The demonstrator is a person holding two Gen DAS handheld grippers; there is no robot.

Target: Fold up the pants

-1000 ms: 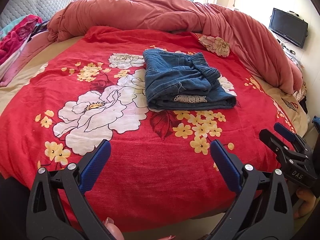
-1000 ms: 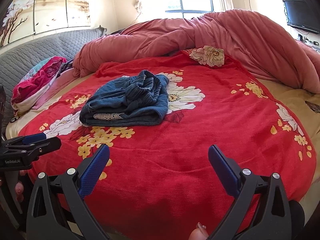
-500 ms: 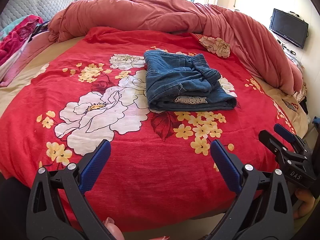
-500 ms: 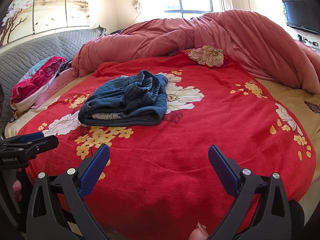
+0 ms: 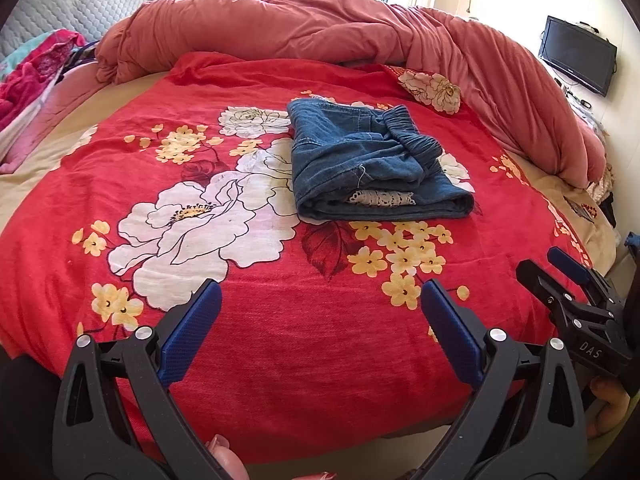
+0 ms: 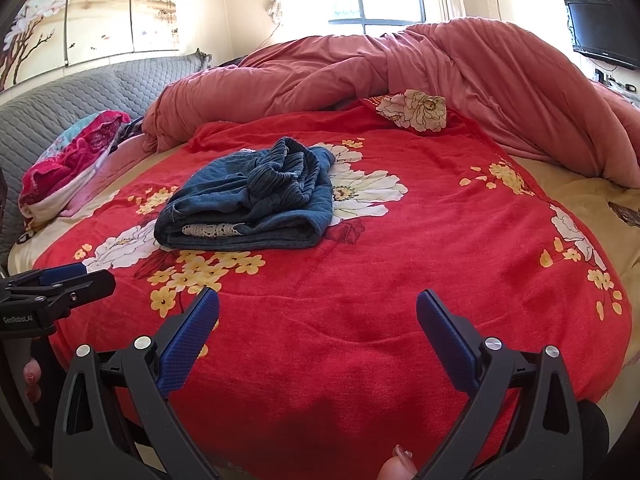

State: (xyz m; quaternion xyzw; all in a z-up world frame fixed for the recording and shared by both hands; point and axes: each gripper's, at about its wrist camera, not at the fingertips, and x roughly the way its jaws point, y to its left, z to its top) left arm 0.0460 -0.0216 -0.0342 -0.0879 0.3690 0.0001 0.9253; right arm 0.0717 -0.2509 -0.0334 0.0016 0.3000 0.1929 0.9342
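The blue denim pants (image 5: 372, 164) lie folded into a compact bundle on the red flowered blanket (image 5: 280, 340), with a strip of white lace showing at the near fold. They also show in the right wrist view (image 6: 256, 196). My left gripper (image 5: 320, 300) is open and empty, held over the bed's near edge well short of the pants. My right gripper (image 6: 318, 312) is open and empty, also back near the edge. Each gripper shows at the side of the other's view: the right one (image 5: 568, 280) and the left one (image 6: 60, 280).
A bunched pink-red duvet (image 5: 320, 36) lies across the far side of the bed. A flowered pillow (image 6: 416, 110) sits behind the pants. A pile of pink and teal cloth (image 6: 72, 160) lies at the left by the grey headboard (image 6: 80, 96). A TV (image 5: 576, 54) hangs at right.
Both grippers have shifted only slightly; the pants lie unmoved on the blanket. Both stay open.
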